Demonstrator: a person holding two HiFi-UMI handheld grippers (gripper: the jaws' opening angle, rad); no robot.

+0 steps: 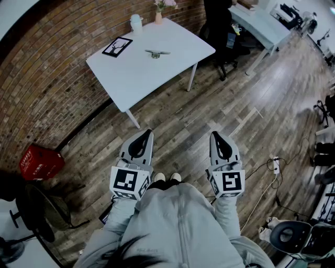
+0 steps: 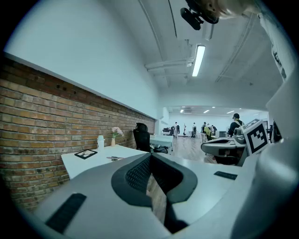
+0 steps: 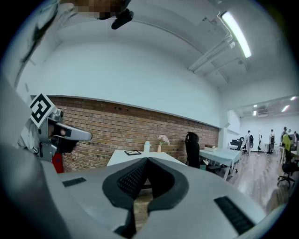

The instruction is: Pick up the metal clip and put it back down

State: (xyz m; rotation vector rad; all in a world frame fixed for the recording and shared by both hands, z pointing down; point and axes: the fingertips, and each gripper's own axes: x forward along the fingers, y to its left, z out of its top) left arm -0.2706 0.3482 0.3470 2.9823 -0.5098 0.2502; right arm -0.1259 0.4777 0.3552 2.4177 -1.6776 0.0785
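Note:
The metal clip [image 1: 157, 53] lies on the white table [image 1: 172, 63] by the brick wall, well ahead of me across bare floor. In the left gripper view the clip [image 2: 114, 158] is a small grey shape on the distant table top [image 2: 93, 163]. My left gripper [image 1: 148, 133] and right gripper [image 1: 215, 135] hang side by side in front of my body, both far short of the table. The left gripper's [image 2: 150, 155] jaws meet at the tip with nothing between them. On the right gripper [image 3: 147, 159] the jaws are also shut and empty.
On the table stand a black framed picture [image 1: 117, 46], a white bottle [image 1: 136, 23] and a vase of flowers [image 1: 158, 15]. A red crate [image 1: 41, 161] sits left by the wall. A black office chair [image 1: 220, 31] and second table [image 1: 261, 23] lie beyond. Cables [image 1: 272, 165] trail at right.

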